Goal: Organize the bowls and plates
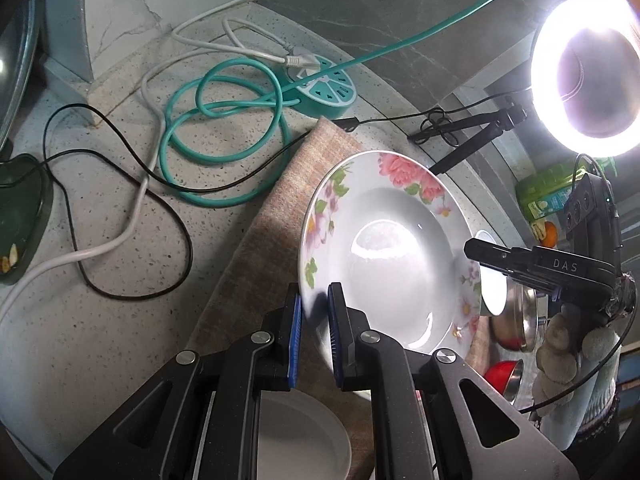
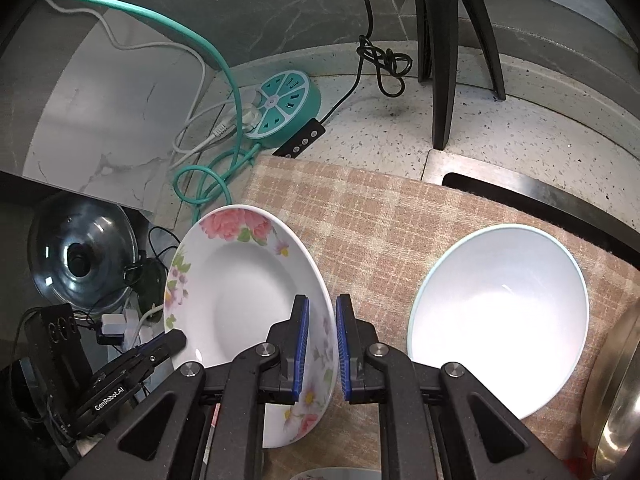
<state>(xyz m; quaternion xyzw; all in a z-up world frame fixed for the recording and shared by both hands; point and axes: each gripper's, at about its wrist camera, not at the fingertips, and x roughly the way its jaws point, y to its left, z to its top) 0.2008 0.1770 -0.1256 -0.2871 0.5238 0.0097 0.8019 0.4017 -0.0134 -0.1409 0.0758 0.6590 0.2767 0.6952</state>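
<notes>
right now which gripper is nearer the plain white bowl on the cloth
Right. The right gripper grips the floral plate's rim directly beside the white bowl. The left gripper grips the plate's opposite rim, so the plate lies between it and the bowl.

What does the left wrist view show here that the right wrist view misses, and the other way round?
Only the left wrist view: the glowing ring light, a green heart-shaped dish, a red metal bowl and a plain white plate under the gripper.

Only the right wrist view: a large pale-blue bowl, a glass pot lid and black tripod legs.

Both: the flowered white plate gripped at opposite rims by the left gripper and right gripper, the checked beige cloth, the round teal power strip.
</notes>
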